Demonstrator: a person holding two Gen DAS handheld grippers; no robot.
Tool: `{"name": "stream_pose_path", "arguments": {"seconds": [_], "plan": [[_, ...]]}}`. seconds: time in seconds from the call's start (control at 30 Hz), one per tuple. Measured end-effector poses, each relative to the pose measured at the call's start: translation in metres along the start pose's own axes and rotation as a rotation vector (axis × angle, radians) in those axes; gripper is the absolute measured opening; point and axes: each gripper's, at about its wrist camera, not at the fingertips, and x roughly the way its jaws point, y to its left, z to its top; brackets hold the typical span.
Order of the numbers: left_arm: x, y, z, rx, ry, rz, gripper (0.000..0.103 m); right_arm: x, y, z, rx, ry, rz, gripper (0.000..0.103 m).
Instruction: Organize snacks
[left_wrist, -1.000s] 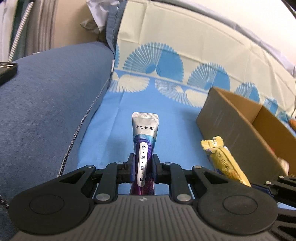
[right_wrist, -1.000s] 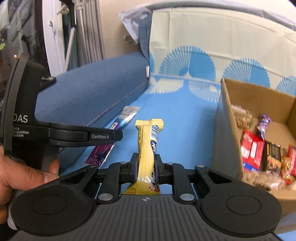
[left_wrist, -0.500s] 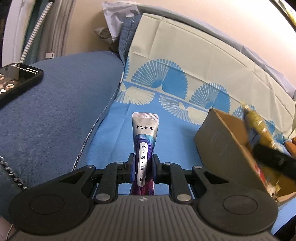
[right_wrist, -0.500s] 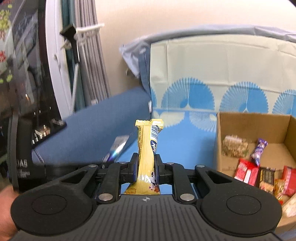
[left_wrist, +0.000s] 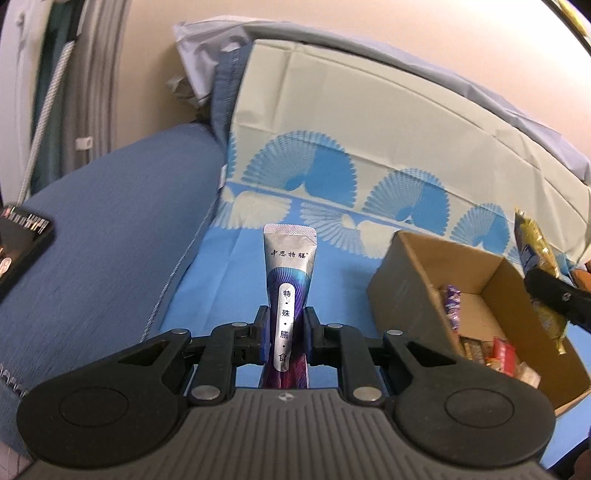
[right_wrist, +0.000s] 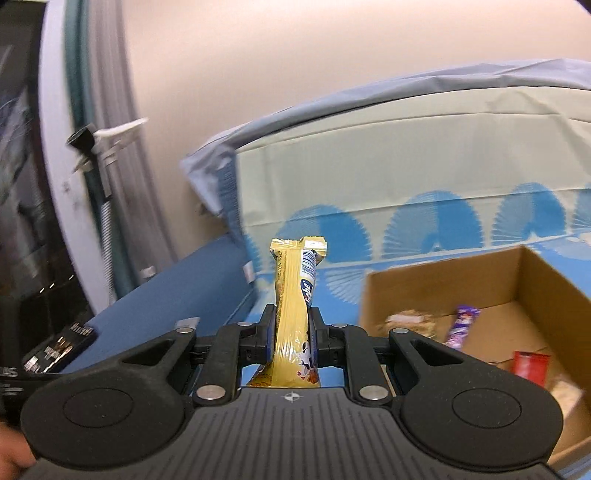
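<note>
My left gripper (left_wrist: 286, 334) is shut on a silver and purple snack pouch (left_wrist: 289, 280) and holds it upright above the blue cloth. My right gripper (right_wrist: 293, 334) is shut on a yellow snack bar (right_wrist: 295, 295) and holds it in the air, left of the open cardboard box (right_wrist: 443, 288). The box also shows in the left wrist view (left_wrist: 406, 291), at the right, with several wrapped snacks inside. The yellow bar and the right gripper's finger (left_wrist: 554, 299) show over the box at the right edge of that view.
A blue sofa arm (left_wrist: 110, 229) lies to the left with a black phone (left_wrist: 20, 240) on it. A fan-patterned cloth (left_wrist: 369, 155) covers the seat and back. A curtain and a white frame (right_wrist: 55, 147) stand at the far left.
Both grippers have risen with their snacks held. The right gripper with the yellow bar has moved up toward the box. More of the box's inside shows in the left wrist view.
</note>
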Motion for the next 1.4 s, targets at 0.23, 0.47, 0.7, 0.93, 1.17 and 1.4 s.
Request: {"name": "stream_pose_path", "arguments": {"seconds": [0.23, 0.47, 0.7, 0.93, 1.17, 1.4], "plan": [[-0.002, -0.046, 0.021, 0.069, -0.044, -0.064, 0.019, -0.005, -0.031, 0.009, 0.077, -0.041, -0.107, 0.018], [0.003, -0.104, 0.048, 0.099, -0.080, -0.187, 0.019, -0.008, -0.062, 0.012, 0.147, -0.058, -0.267, 0.018], [0.004, -0.181, 0.070, 0.191, -0.146, -0.301, 0.019, -0.019, -0.089, 0.013, 0.207, -0.090, -0.356, 0.018], [0.003, -0.212, 0.076, 0.200, -0.139, -0.395, 0.062, -0.018, -0.108, 0.013, 0.242, -0.033, -0.375, 0.039], [-0.029, -0.188, 0.039, 0.233, -0.167, -0.398, 0.091, -0.017, -0.102, 0.013, 0.179, 0.030, -0.393, 0.094], [-0.051, -0.157, 0.005, 0.211, -0.132, -0.347, 0.094, -0.020, -0.099, 0.007, 0.122, 0.086, -0.424, 0.102]]}}
